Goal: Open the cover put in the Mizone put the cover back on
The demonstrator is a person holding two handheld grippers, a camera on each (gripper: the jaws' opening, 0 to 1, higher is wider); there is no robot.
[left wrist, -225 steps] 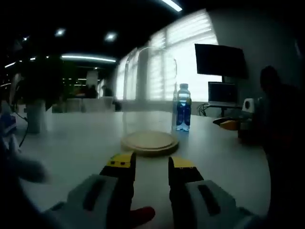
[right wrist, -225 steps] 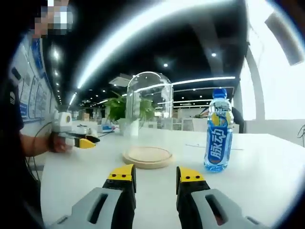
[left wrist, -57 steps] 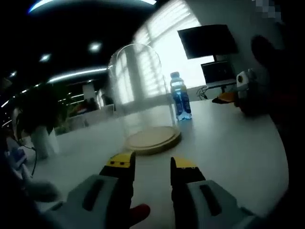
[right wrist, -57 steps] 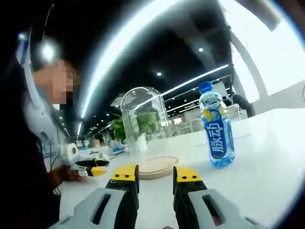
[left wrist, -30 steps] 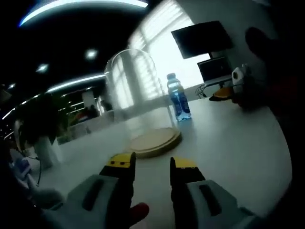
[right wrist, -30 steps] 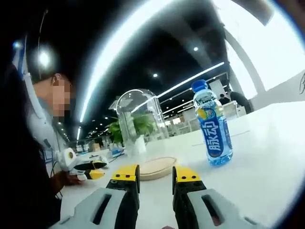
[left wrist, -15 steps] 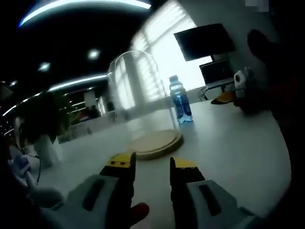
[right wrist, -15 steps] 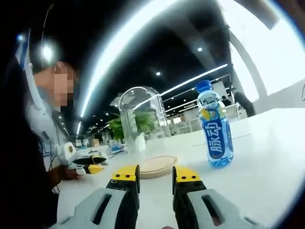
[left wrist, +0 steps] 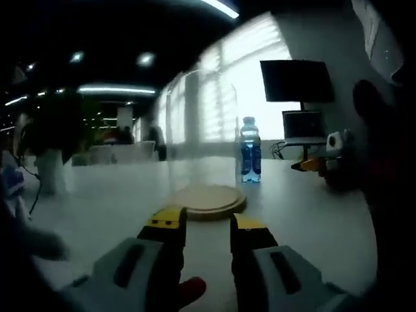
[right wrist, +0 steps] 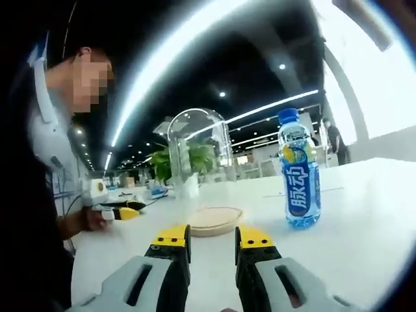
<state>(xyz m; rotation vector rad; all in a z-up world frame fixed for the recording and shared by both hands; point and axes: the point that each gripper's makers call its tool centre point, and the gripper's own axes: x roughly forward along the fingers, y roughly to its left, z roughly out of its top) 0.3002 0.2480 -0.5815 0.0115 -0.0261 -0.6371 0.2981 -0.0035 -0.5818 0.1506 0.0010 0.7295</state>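
A clear glass dome cover (left wrist: 201, 130) stands on its round wooden base (left wrist: 207, 200) on the white table (left wrist: 312, 214). The Mizone bottle (left wrist: 250, 151), blue label and blue cap, stands upright just right of it. My left gripper (left wrist: 205, 224) is open a short way before the base, nothing between its jaws. In the right gripper view the dome (right wrist: 198, 162) and base (right wrist: 211, 220) lie ahead, with the bottle (right wrist: 300, 179) to the right. My right gripper (right wrist: 212, 239) is open and holds nothing. The left gripper (right wrist: 120, 211) shows at the left, in a hand.
A dark monitor (left wrist: 298, 81) and a small screen sit behind the table's far right. A potted plant (left wrist: 49, 149) stands at the left, also seen as a plant (right wrist: 185, 162) behind the dome. A person (right wrist: 39, 162) sits at the table's left side.
Both views have rolled back toward level as the hands turned. Dome, base and bottle stay where they were. Nothing was taken hold of.
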